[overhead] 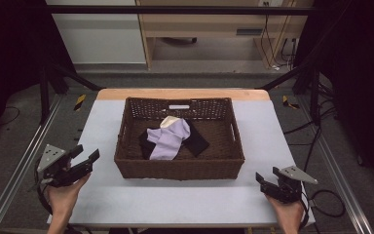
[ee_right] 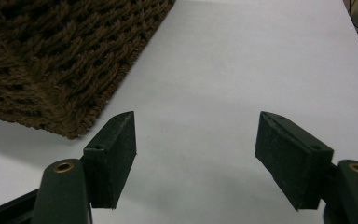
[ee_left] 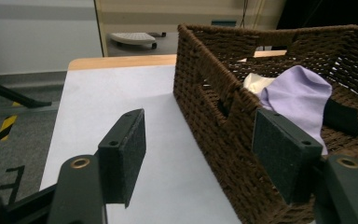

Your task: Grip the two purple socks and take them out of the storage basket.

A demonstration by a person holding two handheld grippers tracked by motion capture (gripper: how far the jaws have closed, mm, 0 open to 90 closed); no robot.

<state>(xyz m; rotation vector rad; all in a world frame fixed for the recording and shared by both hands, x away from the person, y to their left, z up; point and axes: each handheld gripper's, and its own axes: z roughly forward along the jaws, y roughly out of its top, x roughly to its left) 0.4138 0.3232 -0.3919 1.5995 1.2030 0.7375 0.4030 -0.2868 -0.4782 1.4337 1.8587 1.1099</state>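
Note:
A brown wicker basket (overhead: 180,168) stands in the middle of the white table (overhead: 175,200). Inside it lie a lilac cloth (overhead: 169,139), a cream cloth (overhead: 169,121) and a black cloth (overhead: 197,141). My left gripper (overhead: 86,154) is open, to the left of the basket near its front corner, with nothing between its fingers. In the left gripper view the basket (ee_left: 214,121) and the lilac cloth (ee_left: 298,93) are just ahead on the right. My right gripper (overhead: 269,175) is open over bare table to the right of the basket's front corner (ee_right: 51,60).
Metal frame rails (overhead: 19,165) run along both sides of the table. Cables (overhead: 328,195) lie on the floor at the right. A wooden cabinet (overhead: 214,24) stands beyond the table's far edge. Bare table surface lies on either side of the basket and in front of it.

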